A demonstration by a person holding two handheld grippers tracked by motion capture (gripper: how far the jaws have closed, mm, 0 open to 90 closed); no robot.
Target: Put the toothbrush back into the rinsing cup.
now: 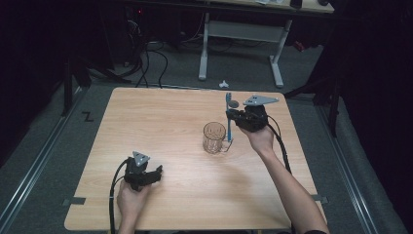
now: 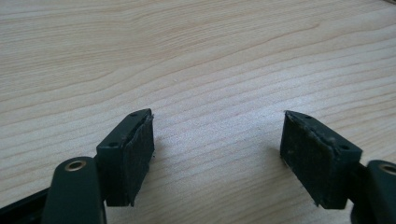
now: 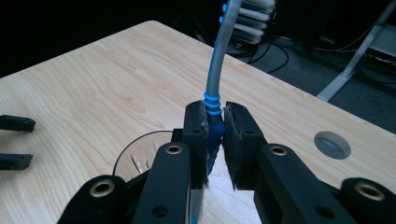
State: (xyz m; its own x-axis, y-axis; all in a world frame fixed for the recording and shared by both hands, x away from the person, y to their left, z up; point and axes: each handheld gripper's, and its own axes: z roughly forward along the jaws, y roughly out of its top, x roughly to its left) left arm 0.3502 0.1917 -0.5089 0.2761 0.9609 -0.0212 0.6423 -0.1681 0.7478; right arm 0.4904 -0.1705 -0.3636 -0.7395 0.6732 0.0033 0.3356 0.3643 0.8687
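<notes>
Toothbrush held above glass mug
Right gripper (image 3: 215, 140) clamps the blue-and-grey plastic toothbrush (image 3: 215, 88) over the clear glass mug (image 1: 214, 137); left gripper (image 2: 217, 154) rests with jaws apart on the light wooden table (image 1: 160, 122).

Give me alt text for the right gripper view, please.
The right gripper is shut on a blue and grey toothbrush, held upright with bristles at the top. A clear glass mug stands below on the wooden table.

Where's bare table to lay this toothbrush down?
The table is bare left of the glass mug, and near the front edge right of the left gripper. It is crowded around the mug, where the right gripper holds the toothbrush.
</notes>
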